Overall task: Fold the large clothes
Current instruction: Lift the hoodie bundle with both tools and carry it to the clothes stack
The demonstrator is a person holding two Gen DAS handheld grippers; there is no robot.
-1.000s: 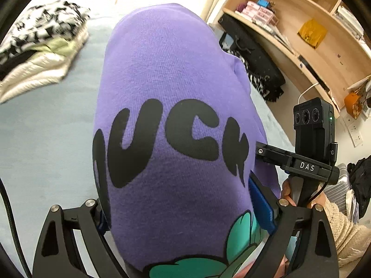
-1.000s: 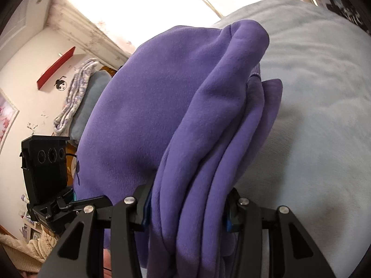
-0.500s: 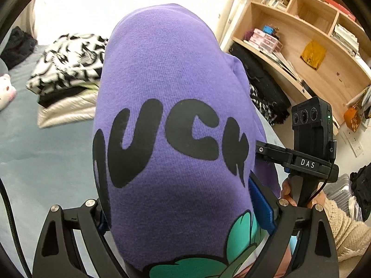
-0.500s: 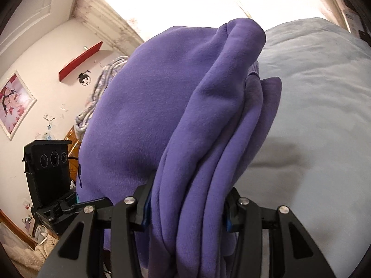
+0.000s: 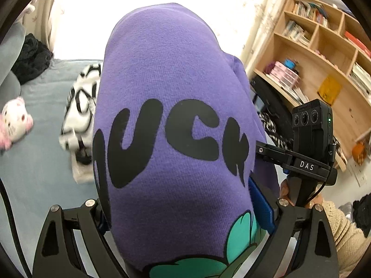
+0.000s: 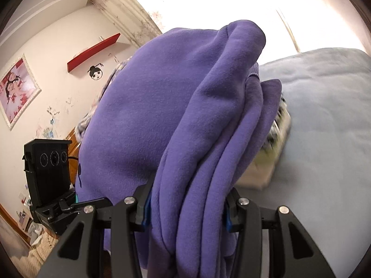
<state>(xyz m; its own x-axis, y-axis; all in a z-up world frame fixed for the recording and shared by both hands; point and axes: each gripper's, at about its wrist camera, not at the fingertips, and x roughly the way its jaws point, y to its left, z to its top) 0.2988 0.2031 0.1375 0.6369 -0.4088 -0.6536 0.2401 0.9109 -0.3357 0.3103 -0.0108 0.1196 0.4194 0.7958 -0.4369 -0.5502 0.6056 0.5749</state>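
Both the left gripper (image 5: 185, 217) and right gripper (image 6: 187, 210) clamp the thick folded purple fleece sweatshirt (image 5: 171, 106). Its layers, probably loose at twelve o'clock, could slide apart if jolted.

bookshelf (image 5: 324, 53) | plush toy (image 5: 15, 121) on bed (image 5: 34, 162) | red wall shelf (image 6: 94, 54) | framed picture (image 6: 17, 90)
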